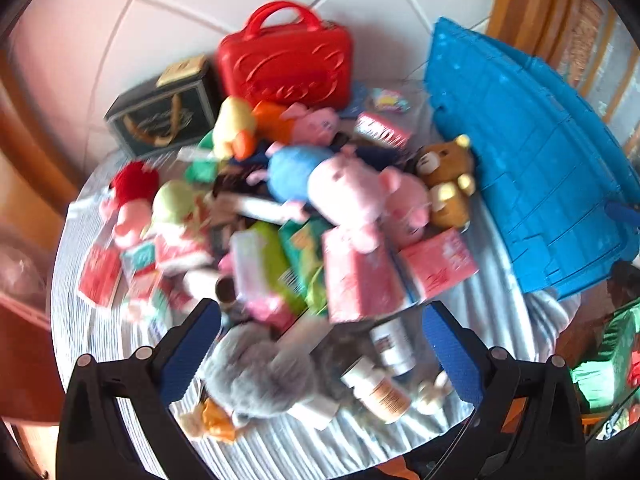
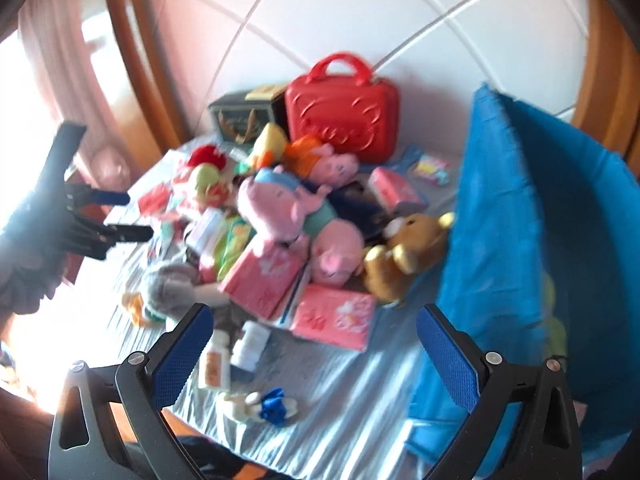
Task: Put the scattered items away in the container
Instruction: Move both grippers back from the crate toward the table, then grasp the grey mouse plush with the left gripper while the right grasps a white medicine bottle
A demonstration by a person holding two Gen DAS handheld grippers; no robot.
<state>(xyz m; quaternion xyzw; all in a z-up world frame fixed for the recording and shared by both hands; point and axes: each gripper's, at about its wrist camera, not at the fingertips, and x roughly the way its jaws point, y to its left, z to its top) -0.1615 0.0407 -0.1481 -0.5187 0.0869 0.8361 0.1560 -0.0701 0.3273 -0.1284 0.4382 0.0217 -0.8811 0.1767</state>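
Blue fabric walls of the container (image 2: pixel 520 220) stood at the right, beside the heaped toys (image 2: pixel 288 216); both the left gripper (image 1: pixel 320 356) and right gripper (image 2: pixel 312 356) hung wide open and empty, apparently ready to pick.

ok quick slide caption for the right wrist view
Open right gripper above a striped bedsheet piled with plush toys, blue container beside it.

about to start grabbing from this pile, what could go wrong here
1. The pile is tangled: pulling the pink pig may drag the pink packs under it along.
2. The bottles lie loose on the striped cloth and could roll when nudged.
3. The blue container looks soft and leaning, so it might sag as toys go in.
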